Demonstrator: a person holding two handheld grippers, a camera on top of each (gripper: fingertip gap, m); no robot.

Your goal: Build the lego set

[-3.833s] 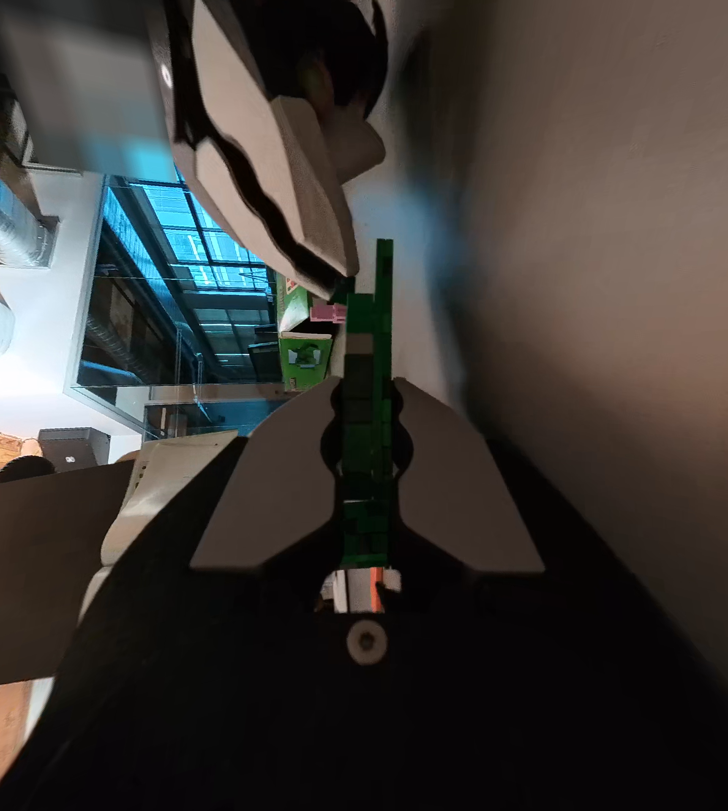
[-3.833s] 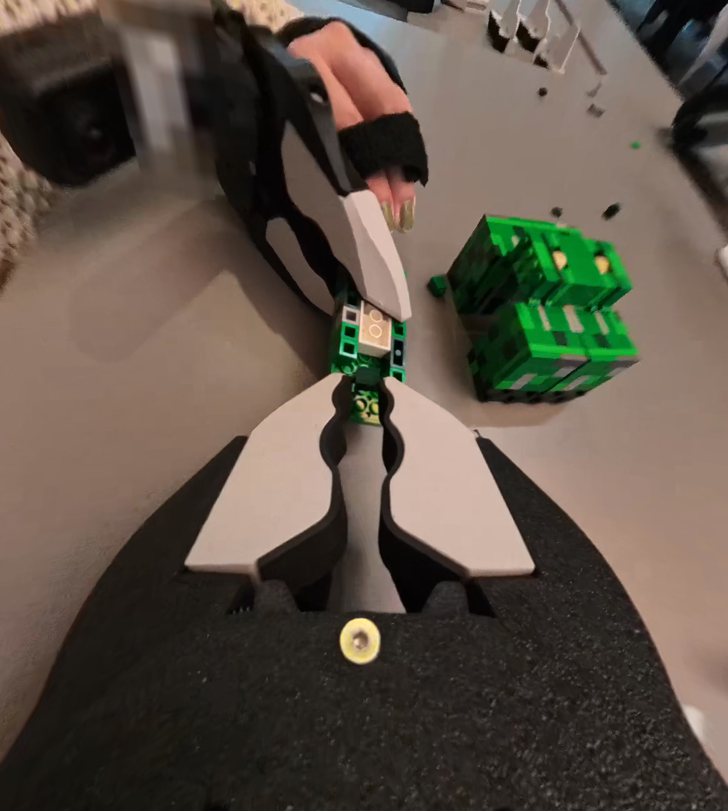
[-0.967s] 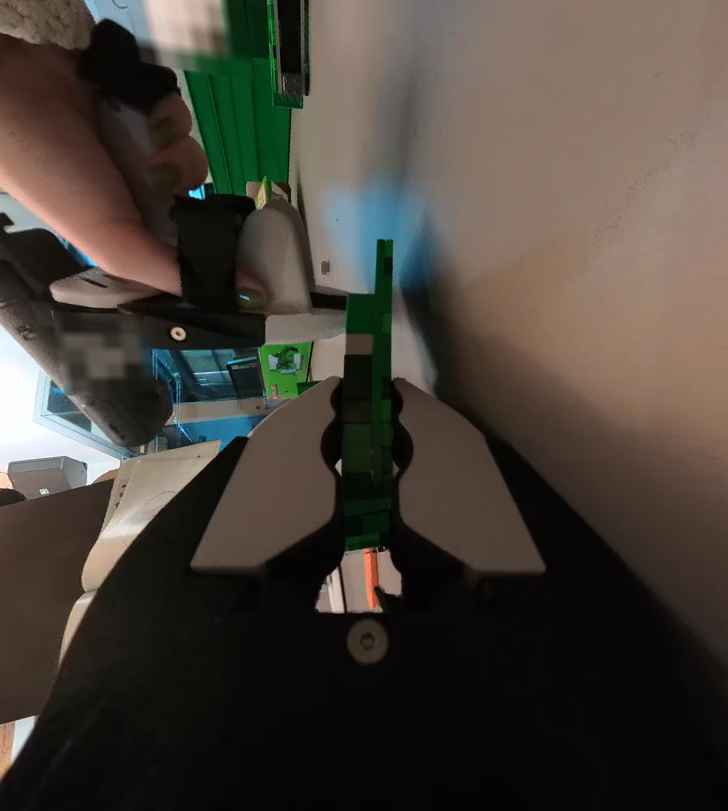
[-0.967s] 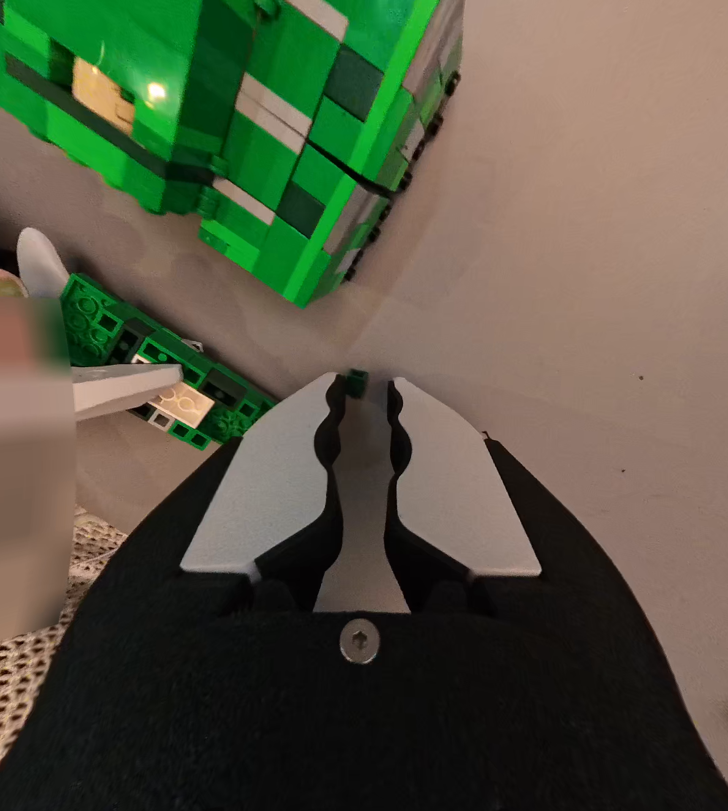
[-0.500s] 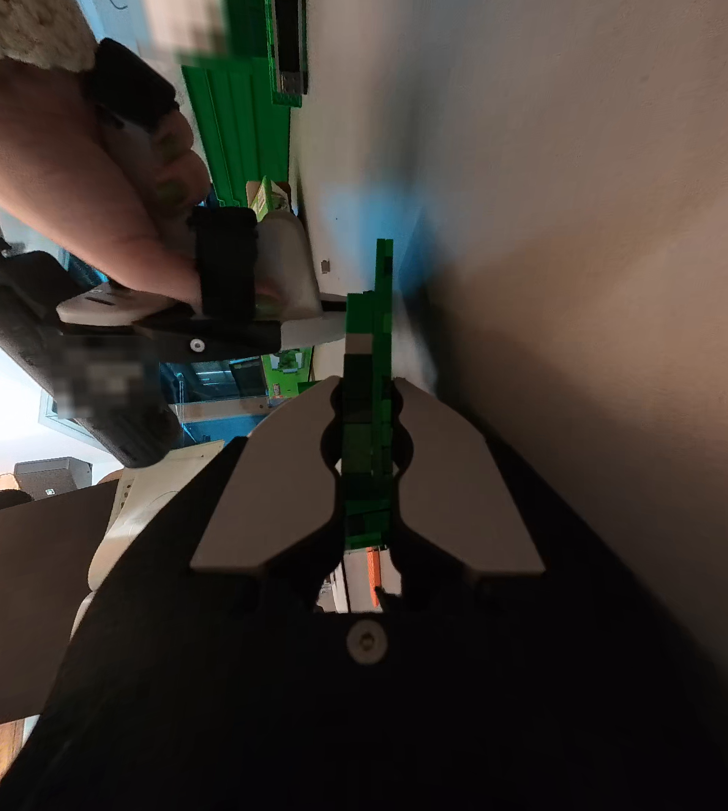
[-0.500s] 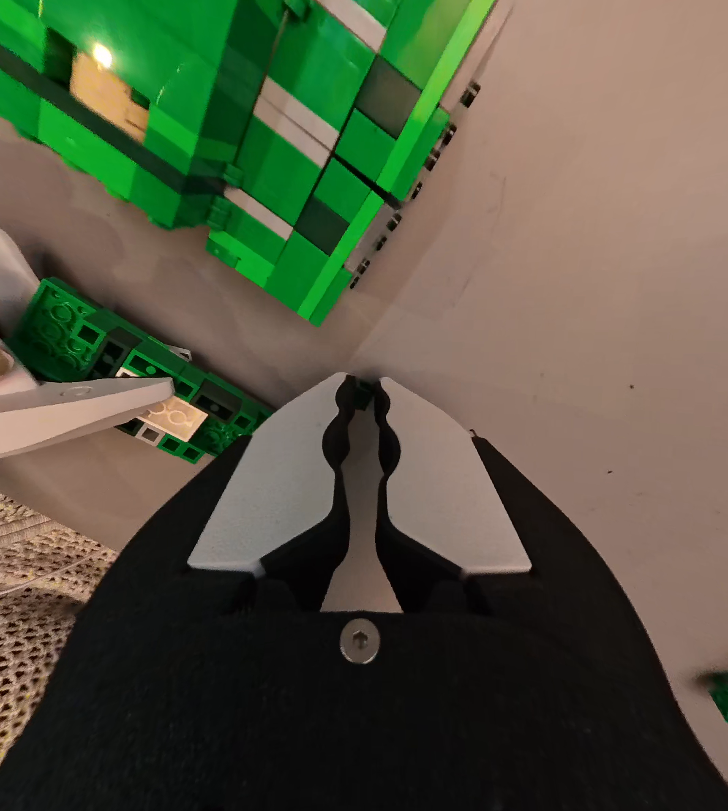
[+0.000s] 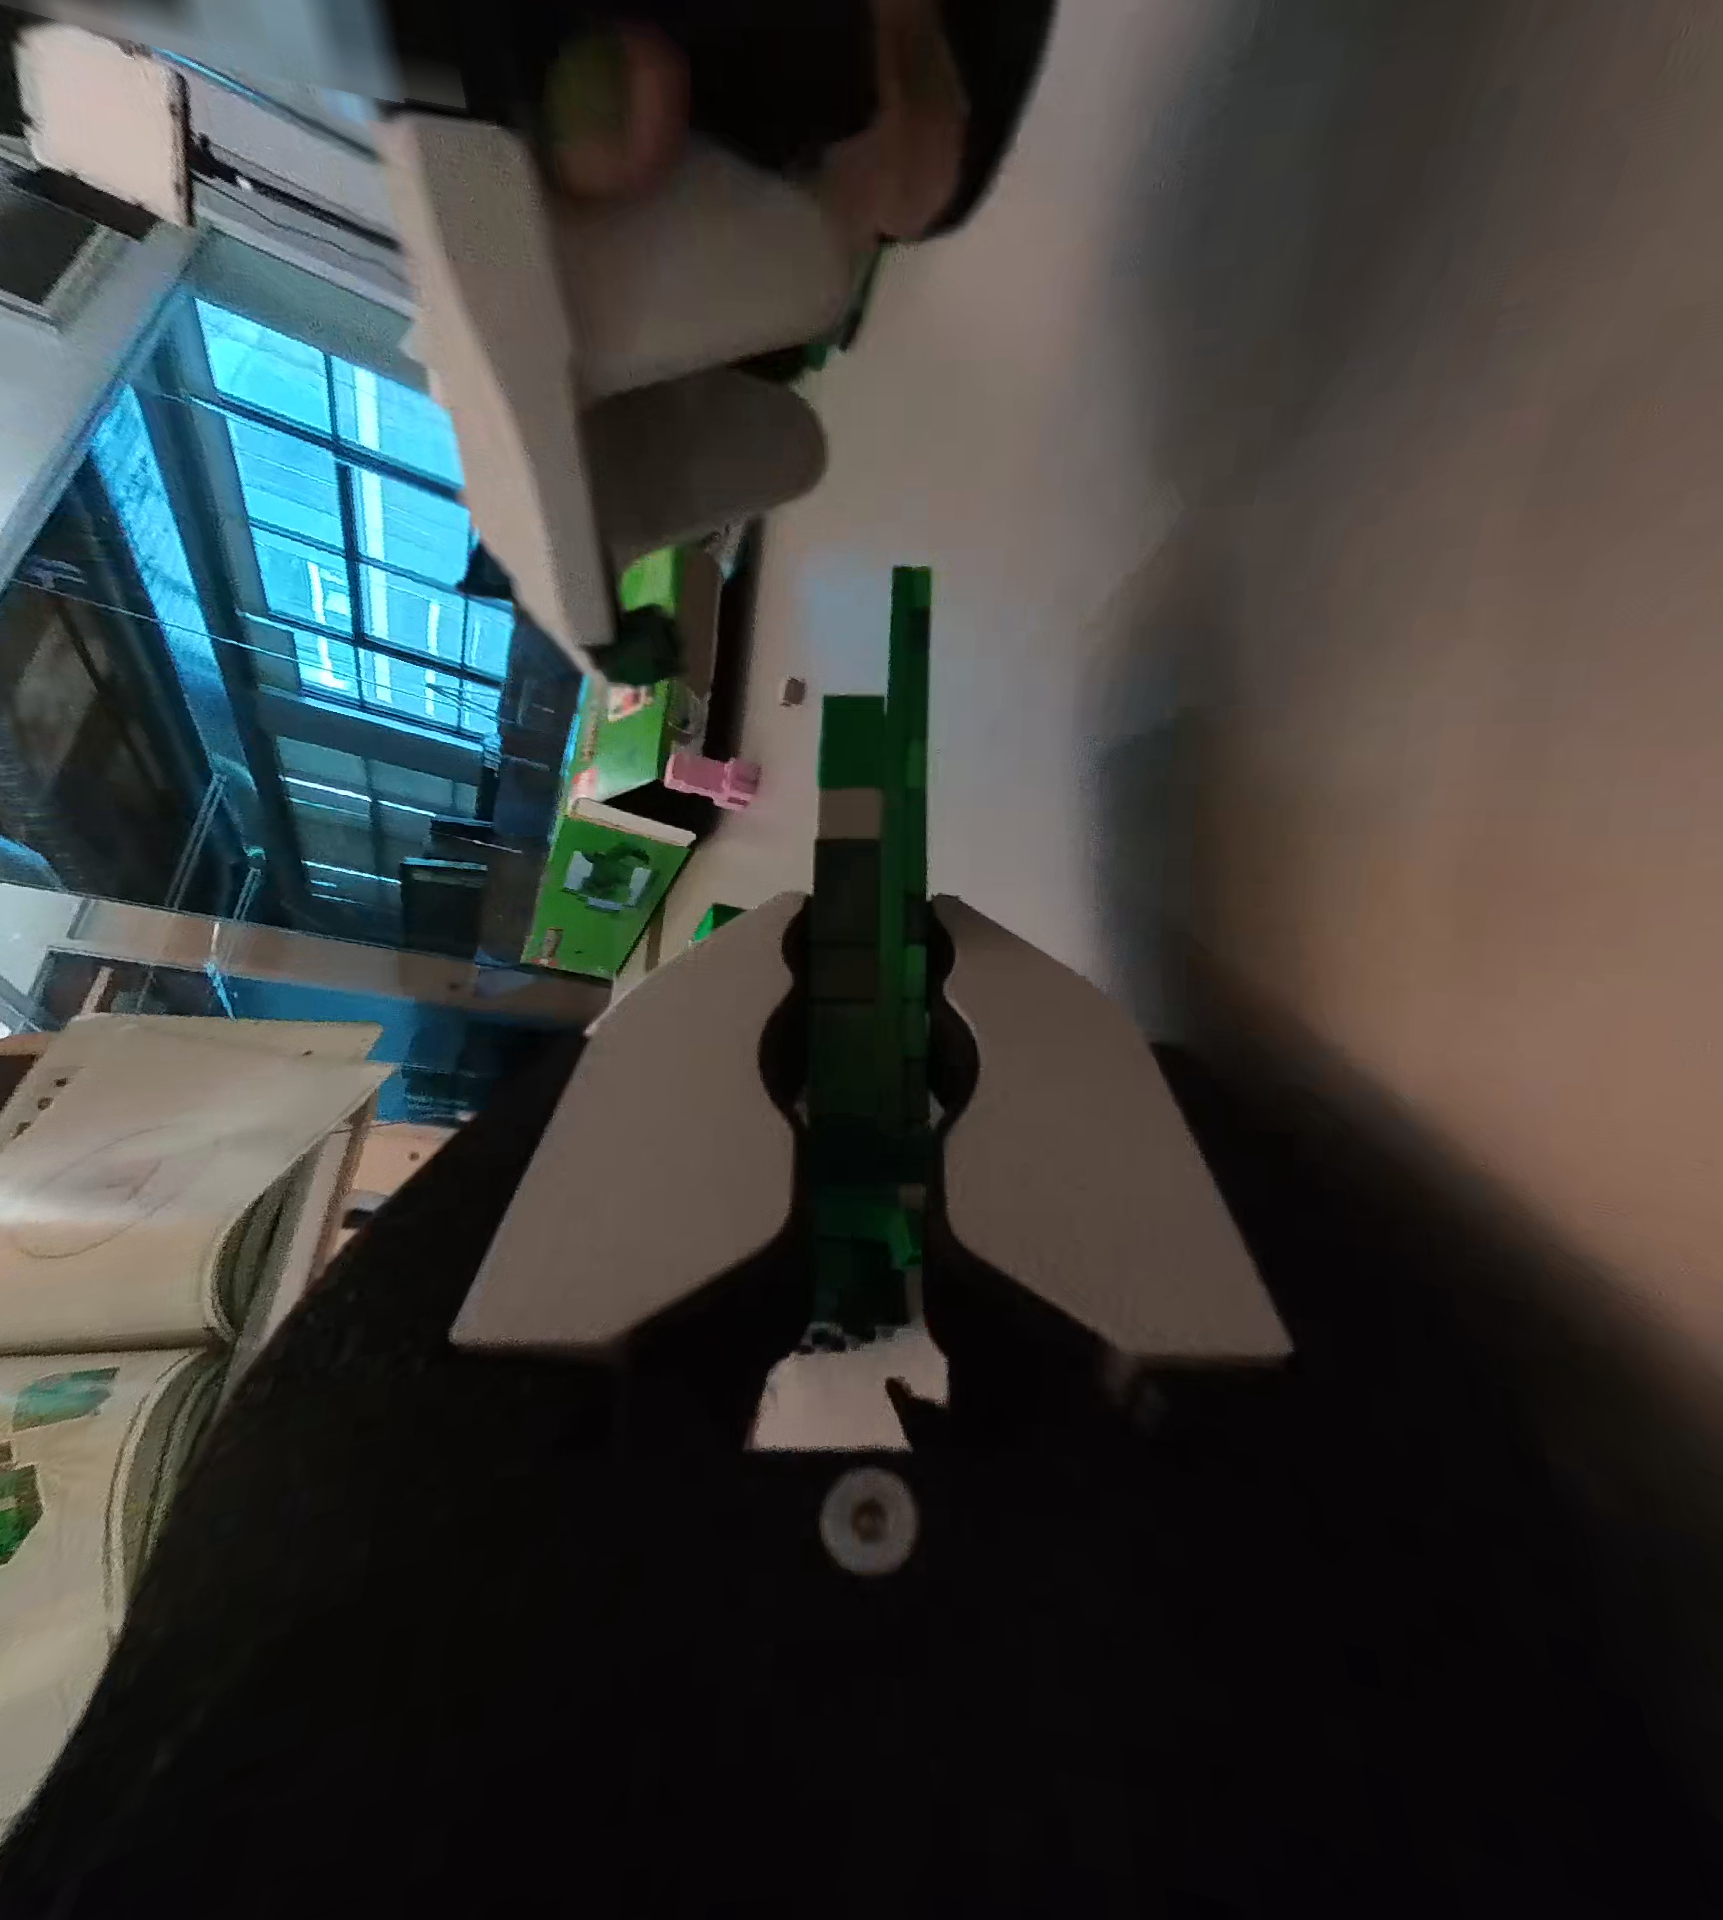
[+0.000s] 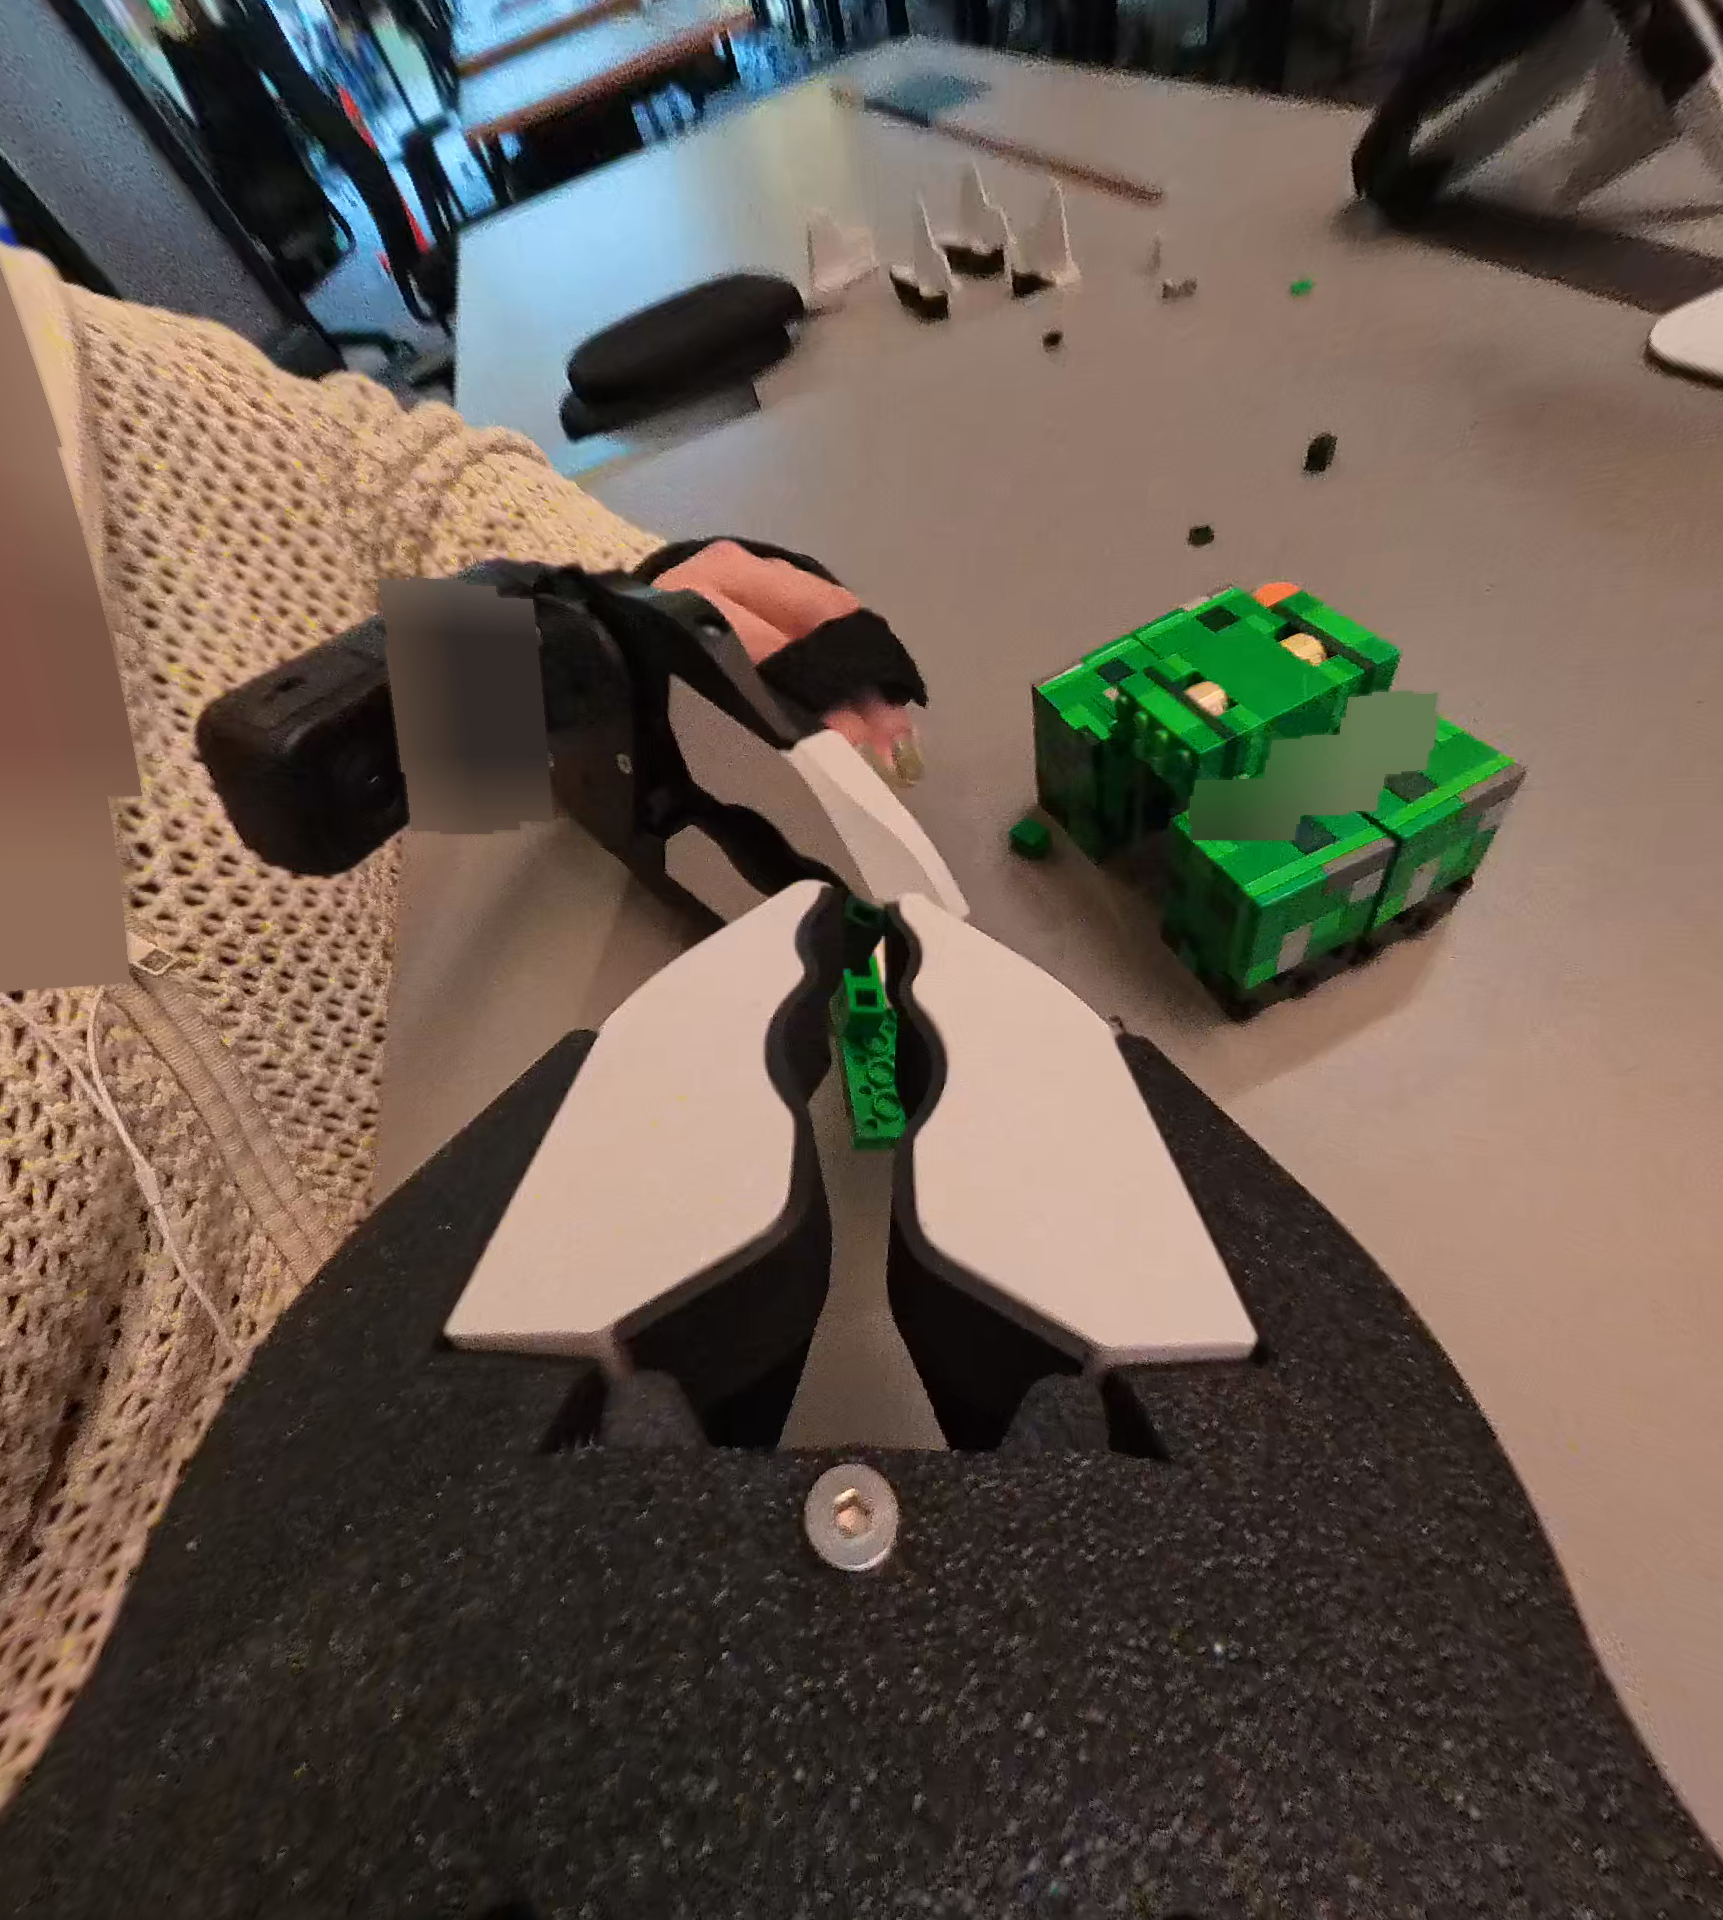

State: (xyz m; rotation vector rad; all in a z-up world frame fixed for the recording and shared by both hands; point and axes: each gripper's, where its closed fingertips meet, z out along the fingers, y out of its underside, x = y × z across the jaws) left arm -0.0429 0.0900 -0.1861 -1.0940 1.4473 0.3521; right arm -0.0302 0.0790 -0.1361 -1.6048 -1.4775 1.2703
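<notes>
Both grippers point(image 7: 867, 914) point(image 8: 862, 909) tip-to-tip over green plate point(image 7: 878, 1039)

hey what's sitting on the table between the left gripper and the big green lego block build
In the right wrist view, one small loose green brick lies on the grey table between the left gripper and the big green build, close beside the build.

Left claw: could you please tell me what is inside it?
A flat green lego strip is clamped edge-on between the left claw fingers, its far end reaching past the tips. The fingers cover part of its sides, and its near end is lost in shadow.
</notes>
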